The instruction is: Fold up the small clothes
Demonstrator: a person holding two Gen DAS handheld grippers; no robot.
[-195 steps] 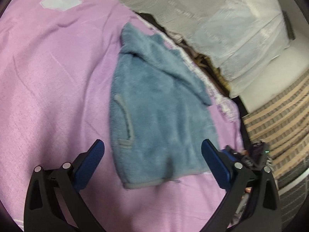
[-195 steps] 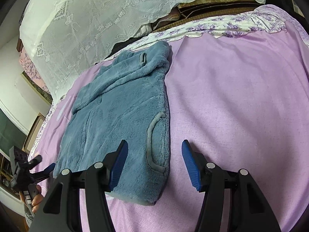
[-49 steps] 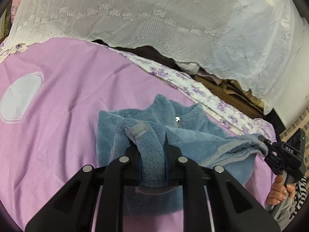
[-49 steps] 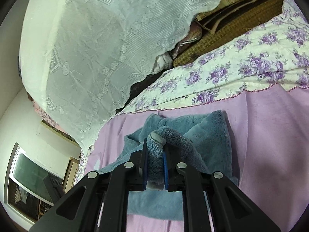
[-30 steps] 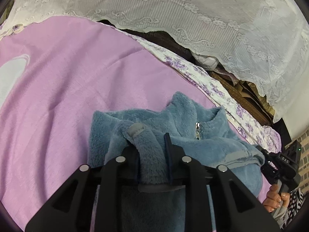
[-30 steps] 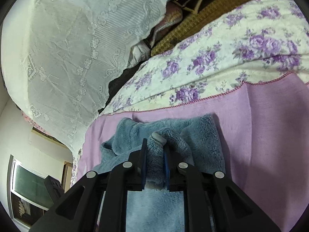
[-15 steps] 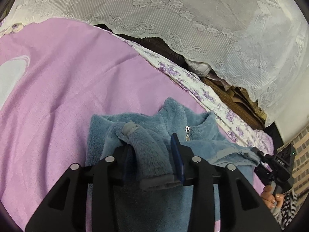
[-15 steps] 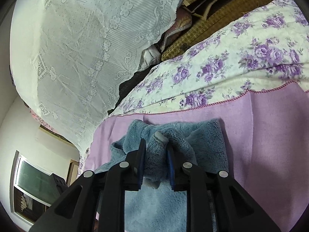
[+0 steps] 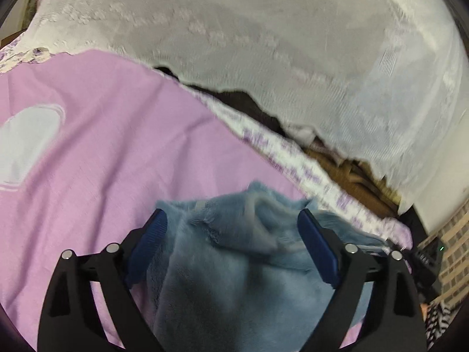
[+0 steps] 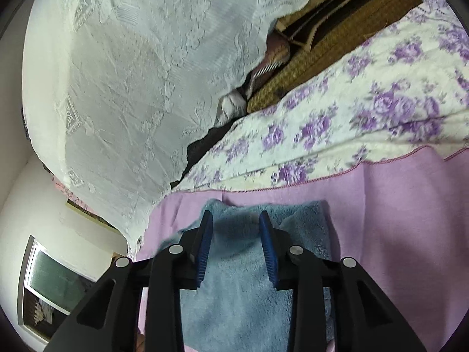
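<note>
A small blue fleece jacket point(image 9: 234, 264) lies on the pink bedsheet point(image 9: 102, 152), its lower half folded up over its upper half. My left gripper point(image 9: 231, 249) is wide open just above the fold, one blue pad on each side, holding nothing. In the right wrist view the jacket point(image 10: 234, 278) lies under my right gripper point(image 10: 234, 246), which is open with a clear gap between its blue pads and holds nothing. The jacket's collar end lies toward the floral sheet border.
A white lace cover point(image 9: 263, 44) drapes over piled bedding behind the bed. A floral purple border point(image 10: 351, 117) edges the sheet. A pale round patch point(image 9: 26, 135) marks the sheet at left. Woven mats point(image 10: 337, 29) are stacked at the back.
Both grippers have opened and let go of the jacket hem, which now lies folded over the upper part. The left gripper opened wide; the right opened less.
</note>
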